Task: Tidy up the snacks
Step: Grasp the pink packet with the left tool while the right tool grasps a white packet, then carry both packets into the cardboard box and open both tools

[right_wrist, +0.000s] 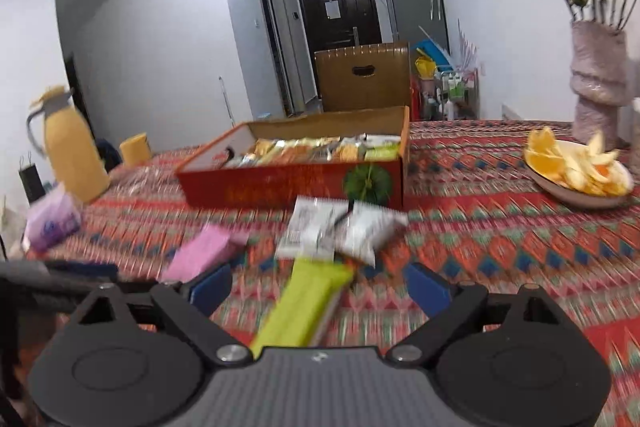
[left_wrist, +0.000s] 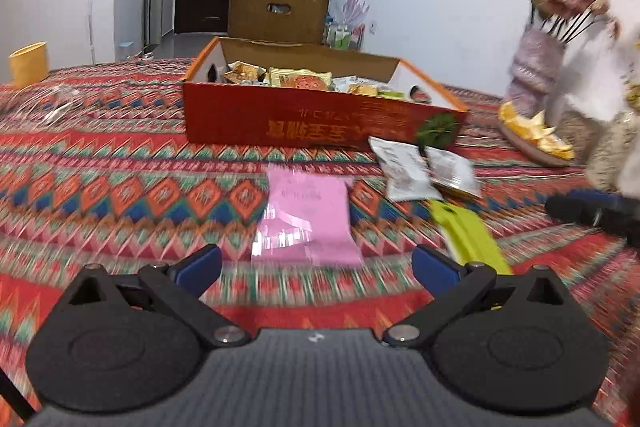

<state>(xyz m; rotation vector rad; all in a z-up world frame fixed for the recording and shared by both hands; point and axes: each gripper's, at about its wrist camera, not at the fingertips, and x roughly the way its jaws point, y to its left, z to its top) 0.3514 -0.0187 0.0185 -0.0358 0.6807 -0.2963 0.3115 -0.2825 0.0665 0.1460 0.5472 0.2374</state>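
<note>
An open red cardboard box (left_wrist: 304, 119) (right_wrist: 280, 187) holding several snack packets stands on the patterned tablecloth. In front of it lie a pink packet (left_wrist: 306, 223) (right_wrist: 202, 253), two white packets (left_wrist: 424, 171) (right_wrist: 340, 231) and a lime-green packet (left_wrist: 470, 239) (right_wrist: 308, 301). My left gripper (left_wrist: 316, 269) is open, its blue pads on either side of the pink packet's near edge and clear of it. My right gripper (right_wrist: 318, 289) is open over the lime-green packet, which lies between the fingers without being pressed. The right gripper's dark body (left_wrist: 592, 211) shows at the right of the left wrist view.
A plate of orange peel (right_wrist: 580, 171) (left_wrist: 532, 137) and a vase of dried flowers (right_wrist: 598, 79) (left_wrist: 532, 75) stand at the right. A yellow jug (right_wrist: 74, 147), a yellow cup (left_wrist: 29, 63) (right_wrist: 136, 149) and a purple tissue pack (right_wrist: 52, 223) sit at the left.
</note>
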